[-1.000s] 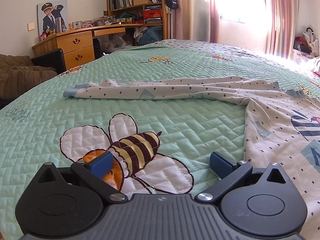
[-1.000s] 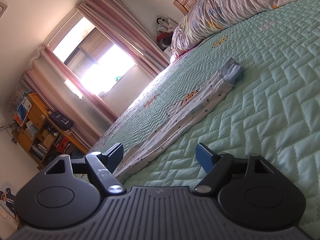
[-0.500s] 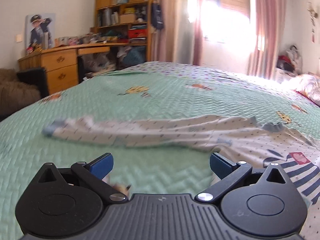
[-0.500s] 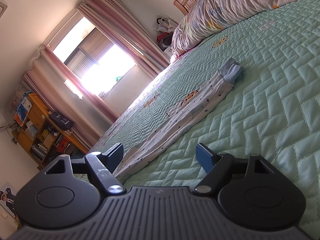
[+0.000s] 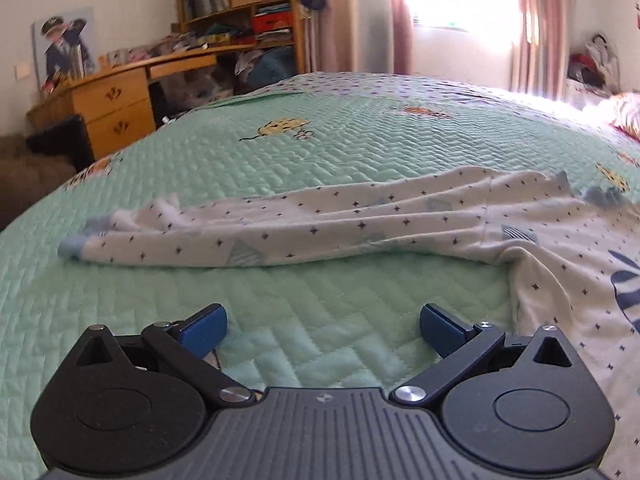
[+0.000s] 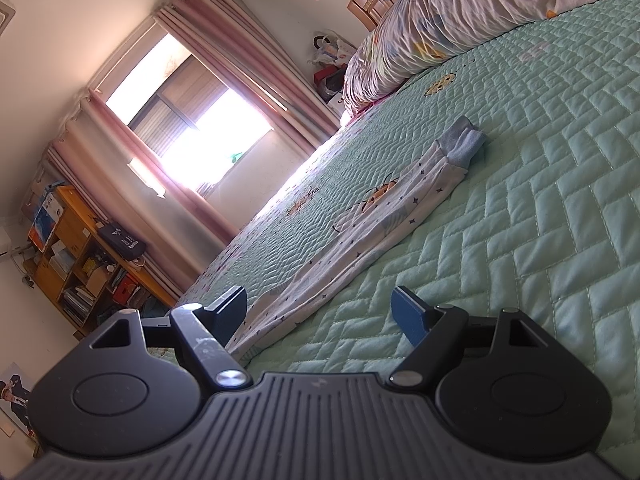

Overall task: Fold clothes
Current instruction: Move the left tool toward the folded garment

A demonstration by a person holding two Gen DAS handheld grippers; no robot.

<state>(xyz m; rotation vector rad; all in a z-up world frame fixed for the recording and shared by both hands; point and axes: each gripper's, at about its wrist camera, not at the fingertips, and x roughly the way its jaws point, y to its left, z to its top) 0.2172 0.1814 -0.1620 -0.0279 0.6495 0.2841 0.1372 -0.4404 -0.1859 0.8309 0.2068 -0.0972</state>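
A white children's garment (image 5: pixel 344 224) with small dark stars and pale blue cuffs lies spread on the green quilted bedspread (image 5: pixel 360 136). In the left wrist view one long sleeve stretches to the left, its blue cuff (image 5: pixel 74 246) at the far end, and the body runs off to the right. My left gripper (image 5: pixel 323 330) hovers open just short of that sleeve, with nothing between its blue pads. In the right wrist view another sleeve (image 6: pixel 360 232) runs away to a blue cuff (image 6: pixel 464 144). My right gripper (image 6: pixel 320 312) stands open low over the near end of it.
A wooden desk with drawers (image 5: pixel 112 100) and a crowded bookshelf (image 5: pixel 244 4) stand beyond the bed's left side. Pink curtains (image 5: pixel 536 20) frame a bright window. A rumpled patterned duvet (image 6: pixel 460 28) is heaped at the head of the bed. A brown seat (image 5: pixel 24 172) sits at the left.
My left gripper has moved forward across the bed, past the bee picture, and now the sleeve lies much nearer its open pads. The right gripper has stayed still.
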